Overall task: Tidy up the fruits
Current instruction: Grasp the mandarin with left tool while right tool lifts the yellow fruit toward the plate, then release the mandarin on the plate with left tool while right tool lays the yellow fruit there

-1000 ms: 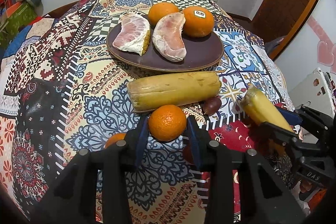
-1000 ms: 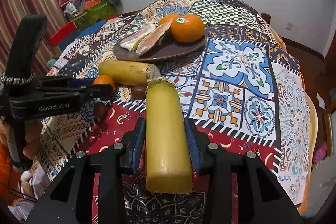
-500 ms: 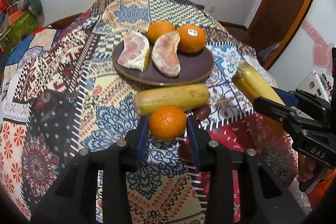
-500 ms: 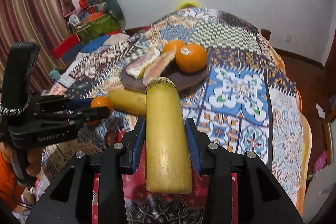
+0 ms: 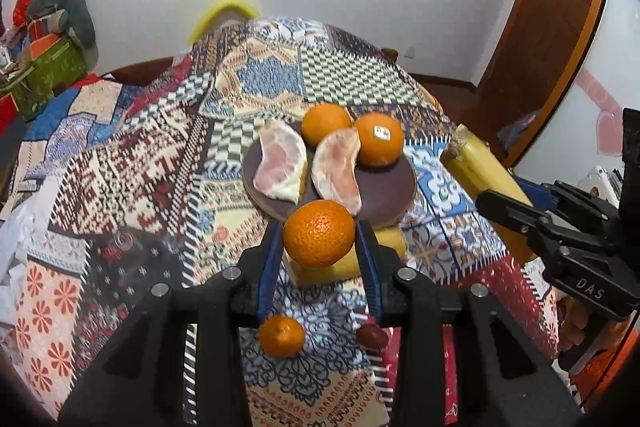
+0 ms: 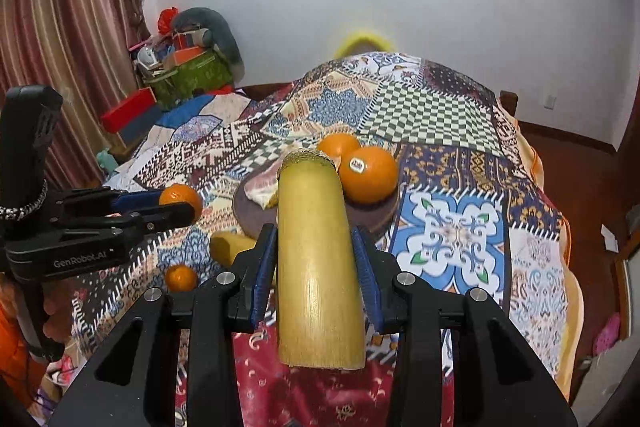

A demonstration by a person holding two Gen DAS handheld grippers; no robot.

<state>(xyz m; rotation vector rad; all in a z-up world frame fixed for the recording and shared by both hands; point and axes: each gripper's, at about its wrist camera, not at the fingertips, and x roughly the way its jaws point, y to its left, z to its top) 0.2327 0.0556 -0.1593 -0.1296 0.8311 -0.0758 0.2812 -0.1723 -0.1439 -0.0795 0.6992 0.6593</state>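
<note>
A round, dimpled orange (image 5: 319, 233) sits clamped between the blue pads of the left tool (image 5: 319, 259), raised above the patchwork-covered counter (image 5: 120, 187) near the dark round plate (image 5: 384, 195). The right tool (image 6: 316, 267) is closed around a smooth, yellow, fibrous cane segment (image 6: 316, 255), held lengthwise above the cloth.

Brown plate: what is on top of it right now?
On the brown plate lie two peeled pomelo segments and two oranges. The held orange in the left tool covers its near rim.
</note>
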